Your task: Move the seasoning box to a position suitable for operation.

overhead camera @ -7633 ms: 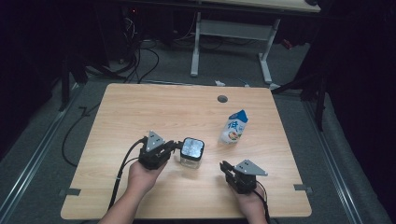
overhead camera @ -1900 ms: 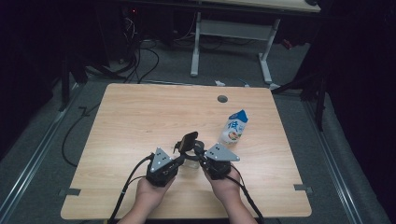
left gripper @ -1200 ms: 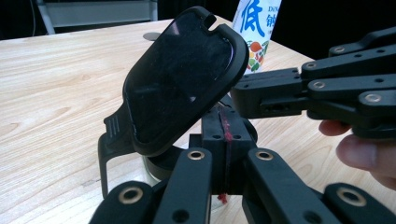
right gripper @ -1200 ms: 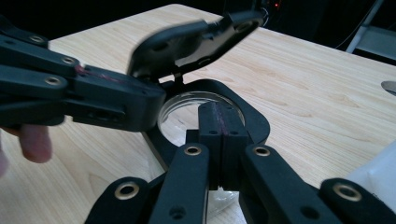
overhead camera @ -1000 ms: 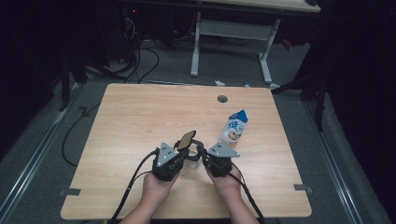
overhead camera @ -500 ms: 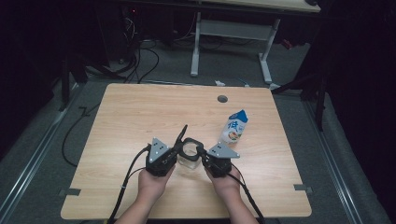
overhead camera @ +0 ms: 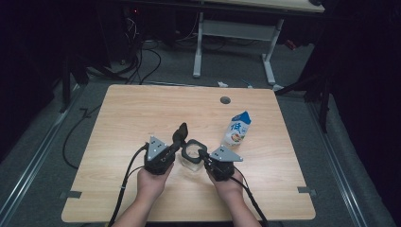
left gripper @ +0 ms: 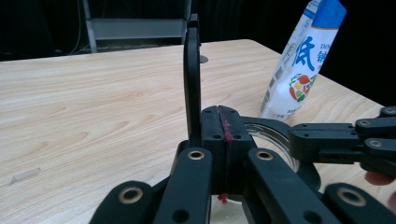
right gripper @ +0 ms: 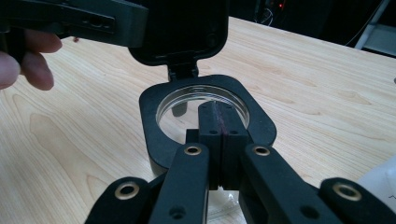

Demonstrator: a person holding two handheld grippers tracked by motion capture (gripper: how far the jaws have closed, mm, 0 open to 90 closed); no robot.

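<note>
A clear jar (overhead camera: pixel 190 161) with a black square lid frame (right gripper: pixel 154 112) stands near the table's front middle. Its hinged black flap (overhead camera: pixel 180 133) stands swung up, upright in the left gripper view (left gripper: pixel 192 79). My left gripper (overhead camera: pixel 176 147) is shut, with its tips against the base of the flap (left gripper: pixel 219 122). My right gripper (overhead camera: pixel 203 154) is shut too, its tips (right gripper: pixel 218 112) resting on the near rim above the round opening; I see nothing between the pads. A white and blue milk carton (overhead camera: pixel 237 128) stands upright just right of the jar.
The wooden table (overhead camera: pixel 142 113) has a round cable hole (overhead camera: pixel 225 100) near its far edge. Cables trail from both grippers over the front edge. A small clear scrap (left gripper: pixel 24 175) lies on the wood. Dark floor and a desk frame (overhead camera: pixel 231 42) lie beyond.
The flap has swung further up and to the left since a second ago, and the left gripper has shifted slightly left with it. The right gripper has stayed on the jar's rim.
</note>
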